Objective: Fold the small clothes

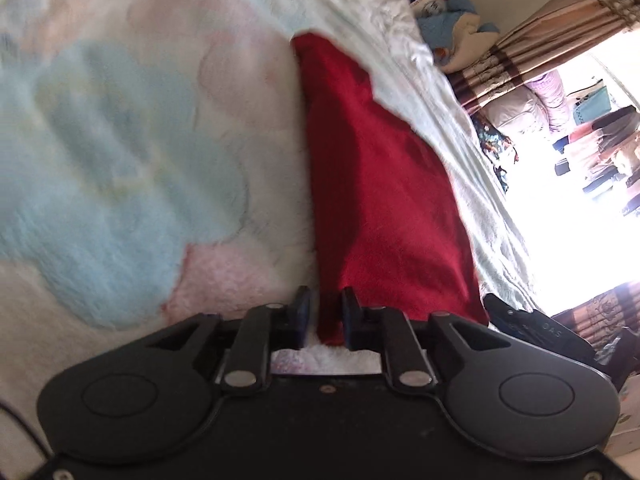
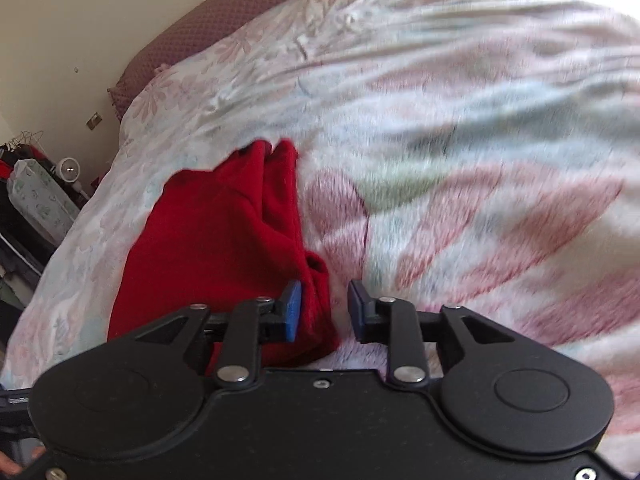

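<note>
A red garment [image 1: 372,184] lies folded into a long strip on a fluffy pastel blanket [image 1: 120,152]. My left gripper [image 1: 325,314] is open by a narrow gap, with the garment's near edge lying between its fingers. In the right wrist view the same red garment [image 2: 216,232] lies at the left of the blanket [image 2: 460,180]. My right gripper [image 2: 325,308] is open, and the garment's bunched near corner sits between its fingers, against the left finger [image 2: 292,312].
The bed is covered by a pale floral quilt [image 2: 248,60] under the blanket. A dark red headboard [image 2: 208,20] and a wall are at the far left. A bright window with curtains [image 1: 560,40] and stacked items lie off the bed's right side.
</note>
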{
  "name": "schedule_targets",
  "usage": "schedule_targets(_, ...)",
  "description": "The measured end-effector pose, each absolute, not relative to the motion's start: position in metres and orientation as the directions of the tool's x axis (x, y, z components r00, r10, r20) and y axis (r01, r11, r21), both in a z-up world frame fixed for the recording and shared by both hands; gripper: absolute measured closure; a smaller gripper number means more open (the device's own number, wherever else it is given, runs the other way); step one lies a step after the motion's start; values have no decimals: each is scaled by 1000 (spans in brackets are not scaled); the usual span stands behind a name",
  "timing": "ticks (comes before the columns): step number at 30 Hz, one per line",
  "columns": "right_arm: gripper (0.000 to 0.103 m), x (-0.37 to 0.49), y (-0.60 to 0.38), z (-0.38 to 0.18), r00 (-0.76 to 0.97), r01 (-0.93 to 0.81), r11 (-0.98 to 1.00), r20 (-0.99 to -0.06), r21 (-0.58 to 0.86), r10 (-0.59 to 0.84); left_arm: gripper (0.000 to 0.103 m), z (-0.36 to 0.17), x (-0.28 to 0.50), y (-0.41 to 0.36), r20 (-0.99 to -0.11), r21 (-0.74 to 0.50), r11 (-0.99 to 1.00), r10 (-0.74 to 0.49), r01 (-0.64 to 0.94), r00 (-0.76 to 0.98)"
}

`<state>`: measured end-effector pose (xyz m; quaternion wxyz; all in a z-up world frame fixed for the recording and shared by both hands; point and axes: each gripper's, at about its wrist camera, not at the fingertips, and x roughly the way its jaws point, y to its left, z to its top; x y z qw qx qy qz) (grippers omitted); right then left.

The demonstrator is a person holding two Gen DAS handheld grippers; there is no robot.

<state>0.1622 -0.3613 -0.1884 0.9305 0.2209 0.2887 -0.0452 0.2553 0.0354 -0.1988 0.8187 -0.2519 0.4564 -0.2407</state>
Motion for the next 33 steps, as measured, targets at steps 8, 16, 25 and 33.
schedule_targets(8, 76, 170, -312, -169, 845, 91, 969, -532, 232, 48, 78, -171, 244, -1, -583, -586, 748, -657, 312, 478)
schedule_targets(16, 76, 183, -312, -195, 788, 142, 970, -616, 198, 10, 75, -205, 237, -6, -639, -552, 773, -633, 311, 438)
schedule_targets(25, 76, 177, -310, -192, 789, 142, 966, -614, 217, 22, 75, -183, 246, -25, -658, -526, 786, -619, 326, 429)
schedule_targets(33, 76, 198, -312, -160, 861, 70, 973, -506, 218, 51, 66, -145, 282, -20, -566, -509, 801, -587, 315, 578)
